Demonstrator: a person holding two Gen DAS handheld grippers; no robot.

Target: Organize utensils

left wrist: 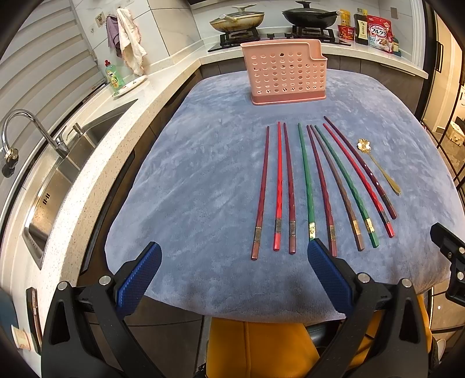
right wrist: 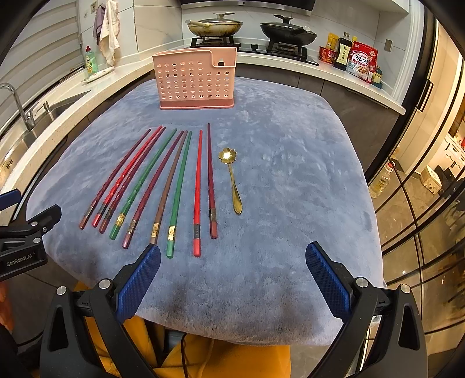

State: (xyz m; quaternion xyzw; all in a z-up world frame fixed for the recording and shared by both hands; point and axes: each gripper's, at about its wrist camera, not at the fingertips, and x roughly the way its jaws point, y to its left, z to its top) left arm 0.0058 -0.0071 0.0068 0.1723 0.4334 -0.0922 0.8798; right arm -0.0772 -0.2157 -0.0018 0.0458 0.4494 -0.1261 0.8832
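Several chopsticks (left wrist: 308, 186) (right wrist: 162, 186) in red, maroon, green and brown lie side by side on a blue-grey plush cloth (left wrist: 203, 174) (right wrist: 290, 189), tips pointing away from me. A small gold spoon (left wrist: 377, 165) (right wrist: 232, 180) with a flower-shaped bowl lies just right of them. A pink perforated utensil holder (left wrist: 286, 74) (right wrist: 196, 80) stands upright at the cloth's far side. My left gripper (left wrist: 234, 253) hovers open over the near edge, left of the chopstick ends. My right gripper (right wrist: 232, 256) hovers open at the near edge, nothing between its fingers.
A steel sink (left wrist: 66, 174) and tap (left wrist: 32, 128) run along the counter at left, with a green soap bottle (left wrist: 114, 75). Two pans (right wrist: 215, 26) sit on the stove behind the holder. Food packets (right wrist: 360, 61) stand at back right. Glass doors (right wrist: 421, 203) are at right.
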